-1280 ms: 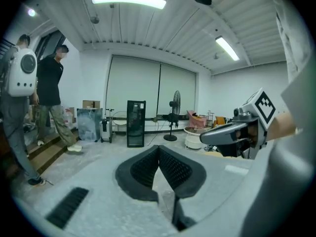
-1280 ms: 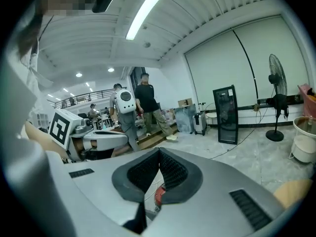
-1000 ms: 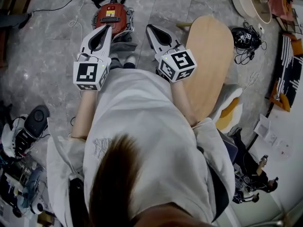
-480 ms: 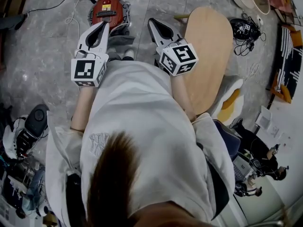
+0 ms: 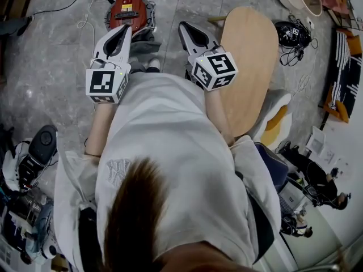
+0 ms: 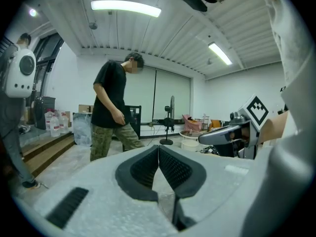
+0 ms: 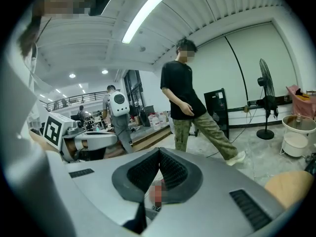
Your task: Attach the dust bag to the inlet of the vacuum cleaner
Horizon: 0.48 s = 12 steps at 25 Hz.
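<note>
A red vacuum cleaner (image 5: 130, 13) with a black hose sits on the grey floor ahead of me. Something grey and crumpled (image 5: 148, 41) lies against its near side; I cannot tell whether it is the dust bag. My left gripper (image 5: 126, 30) hangs over the vacuum's near edge, jaws shut and empty. To its right, my right gripper (image 5: 182, 25) hovers above bare floor, also shut with nothing held. In the left gripper view the closed pads (image 6: 159, 152) meet in a line. The right gripper view shows its pads (image 7: 159, 154) closed the same way.
An oval wooden table (image 5: 249, 67) stands right of my right gripper. A person in a black T-shirt (image 6: 113, 112) walks across the room ahead. Cables and a black device (image 5: 292, 38) lie beyond the table, a pale tub (image 5: 300, 1) at the far right, and clutter (image 5: 28, 157) at the near left.
The head view has shifted slightly, so vacuum and grippers sit a little higher in it. The right gripper has edged forward a touch. Both jaws stay shut.
</note>
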Each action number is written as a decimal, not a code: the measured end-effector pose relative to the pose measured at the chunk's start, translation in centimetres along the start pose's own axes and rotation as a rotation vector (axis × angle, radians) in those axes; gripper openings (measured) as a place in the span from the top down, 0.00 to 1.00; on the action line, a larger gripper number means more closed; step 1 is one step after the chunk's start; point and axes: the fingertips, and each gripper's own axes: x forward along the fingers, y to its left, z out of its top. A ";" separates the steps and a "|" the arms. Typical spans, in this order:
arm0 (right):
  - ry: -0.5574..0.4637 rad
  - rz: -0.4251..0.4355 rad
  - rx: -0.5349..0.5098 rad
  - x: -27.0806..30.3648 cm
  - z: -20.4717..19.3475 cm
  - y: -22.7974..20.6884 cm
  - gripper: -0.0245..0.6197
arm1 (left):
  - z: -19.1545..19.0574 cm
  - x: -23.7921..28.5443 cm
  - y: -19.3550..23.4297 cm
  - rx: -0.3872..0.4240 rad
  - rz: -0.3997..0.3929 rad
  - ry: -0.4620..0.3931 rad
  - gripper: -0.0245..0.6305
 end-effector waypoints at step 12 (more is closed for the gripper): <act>0.009 -0.005 -0.013 0.1 -0.3 -0.1 0.96 | -0.5 0.0 0.2 0.008 -0.004 0.012 0.93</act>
